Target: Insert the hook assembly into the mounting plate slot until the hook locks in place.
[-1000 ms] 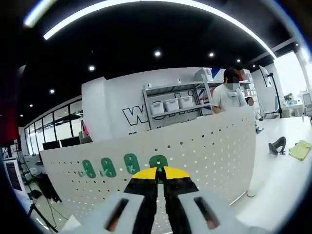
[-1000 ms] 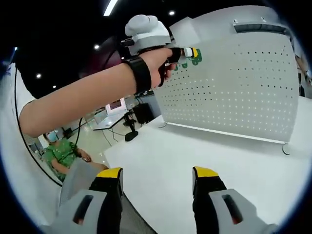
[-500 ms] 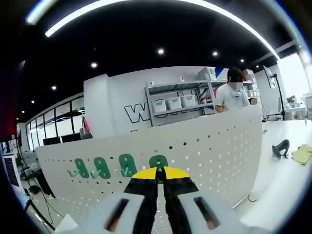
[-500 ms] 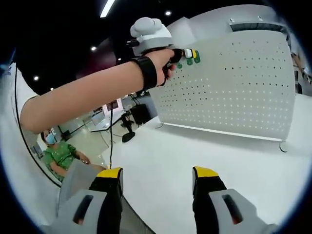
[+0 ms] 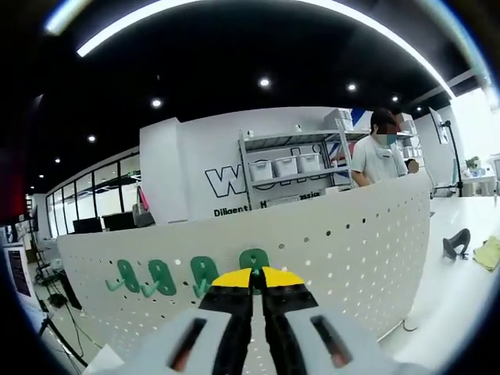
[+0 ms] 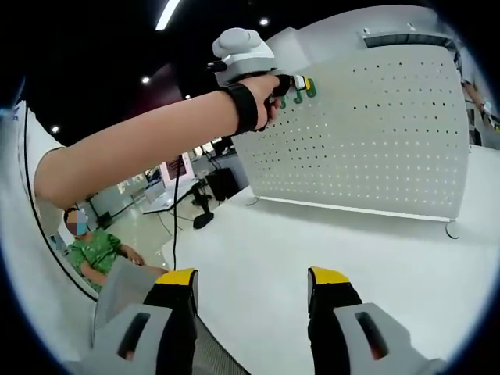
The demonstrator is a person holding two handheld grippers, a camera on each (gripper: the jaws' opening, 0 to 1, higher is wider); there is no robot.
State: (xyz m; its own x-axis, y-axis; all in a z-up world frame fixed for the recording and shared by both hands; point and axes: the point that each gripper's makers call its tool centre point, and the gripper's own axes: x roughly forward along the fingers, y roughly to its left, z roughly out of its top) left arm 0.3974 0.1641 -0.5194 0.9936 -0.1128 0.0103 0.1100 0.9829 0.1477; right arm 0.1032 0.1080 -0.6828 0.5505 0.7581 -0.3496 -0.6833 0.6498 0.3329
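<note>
A white perforated mounting plate (image 5: pixel 336 242) stands upright on the table, with three green hooks (image 5: pixel 160 275) hung in a row near its top edge. My left gripper (image 5: pixel 256 275) is shut on a fourth green hook (image 5: pixel 254 259), pressed against the plate just right of that row. In the right gripper view the same plate (image 6: pixel 375 141) stands at the back, and the left gripper (image 6: pixel 301 83), held in a person's hand, touches its upper left corner beside the green hooks (image 6: pixel 311 89). My right gripper (image 6: pixel 251 278) hovers open over the white table (image 6: pixel 312 234), holding nothing.
Behind the plate stand a person in a white shirt (image 5: pixel 379 152) and a shelf with bins (image 5: pixel 285 168). A black object (image 5: pixel 455 242) and a yellow-green cloth (image 5: pixel 489 254) lie on the table at right. A seated person in green (image 6: pixel 94 250) is beyond the table's left edge.
The left gripper view has shifted slightly along the plate, with the hook still gripped against it. The right gripper has stayed open and nearly still.
</note>
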